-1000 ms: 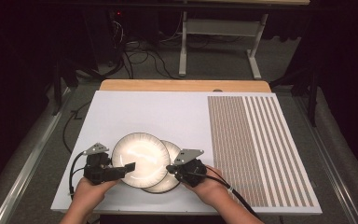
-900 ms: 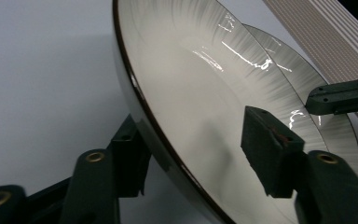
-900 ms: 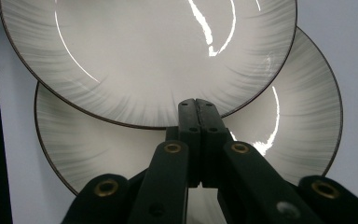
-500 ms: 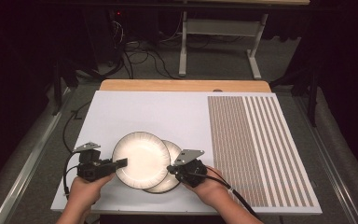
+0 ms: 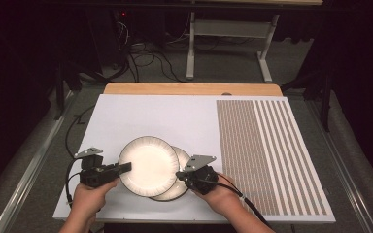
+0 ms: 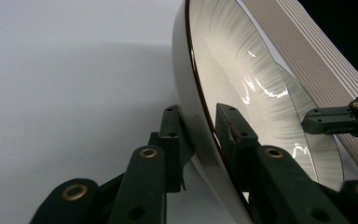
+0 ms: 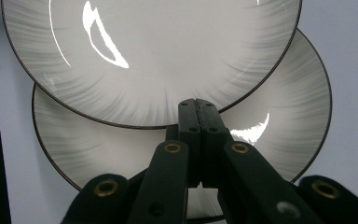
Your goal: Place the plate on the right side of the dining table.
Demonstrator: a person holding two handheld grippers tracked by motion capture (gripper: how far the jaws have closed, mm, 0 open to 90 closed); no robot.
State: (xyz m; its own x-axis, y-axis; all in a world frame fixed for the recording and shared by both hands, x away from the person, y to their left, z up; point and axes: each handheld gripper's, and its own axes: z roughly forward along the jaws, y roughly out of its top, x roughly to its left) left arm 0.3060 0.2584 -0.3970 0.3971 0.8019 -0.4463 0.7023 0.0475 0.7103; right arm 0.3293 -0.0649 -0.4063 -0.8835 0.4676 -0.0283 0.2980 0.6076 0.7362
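While the upper round glazed ceramic plate with the dark rim (image 5: 148,165) lies overlapping a second plate of the same make (image 5: 178,187) near the six o'clock edge of the white table board (image 5: 175,116), the left gripper (image 5: 125,167) has just been closing and now pinches the upper plate's rim at about nine o'clock. In the left gripper view one pad sits under the rim and the other on the glossy face (image 6: 233,128). The right gripper (image 5: 180,175) rests at the lower plate's three o'clock side with its jaws pressed together, nothing between them.

I judge both plates stiff, fairly heavy for a rim pinch, slick with glaze and liable to chip or crack if dropped. The rim is the only sensible hold. A one-sided grip will let the plate sag and swivel, so lift slowly and keep it low. The striped brown mat (image 5: 267,150) lies well apart at three o'clock.
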